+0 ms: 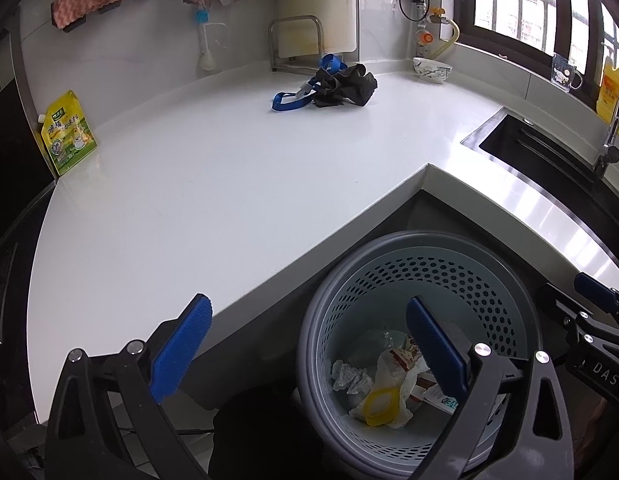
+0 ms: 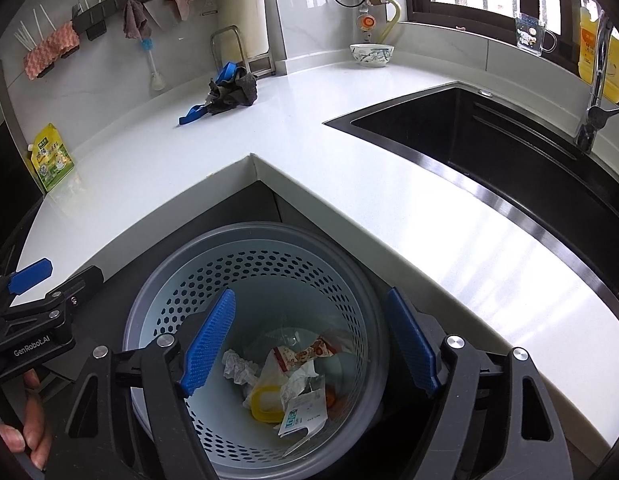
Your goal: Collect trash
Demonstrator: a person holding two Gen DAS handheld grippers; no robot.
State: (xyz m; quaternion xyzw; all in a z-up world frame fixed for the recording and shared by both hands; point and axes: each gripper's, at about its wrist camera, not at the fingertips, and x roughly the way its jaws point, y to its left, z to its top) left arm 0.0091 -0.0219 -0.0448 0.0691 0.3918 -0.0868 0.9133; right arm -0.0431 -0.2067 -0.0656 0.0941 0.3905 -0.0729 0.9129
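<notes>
A pale blue perforated bin with a grey rim (image 1: 417, 240) (image 2: 249, 230) stands on the floor in the counter's inner corner. Inside lies trash (image 1: 389, 380) (image 2: 285, 380): crumpled paper, plastic wrappers, a yellow ring and a printed packet. My left gripper (image 1: 307, 312) is open and empty; its left finger hangs over the counter edge, its right finger over the bin. My right gripper (image 2: 311, 300) is open above the bin's mouth with nothing between its blue pads. Each view catches the other gripper at its edge: the right gripper (image 1: 589, 292), the left gripper (image 2: 29, 276).
On the white counter (image 1: 189, 180) lie a black cloth with a blue lanyard (image 1: 341, 84) (image 2: 229, 92), a yellow-green pouch (image 1: 67, 136) (image 2: 51, 160) and a bowl (image 2: 371, 54). A black sink (image 2: 489, 140) with a faucet (image 2: 593, 92) sits to the right. A hand (image 2: 29, 432) holds the left gripper.
</notes>
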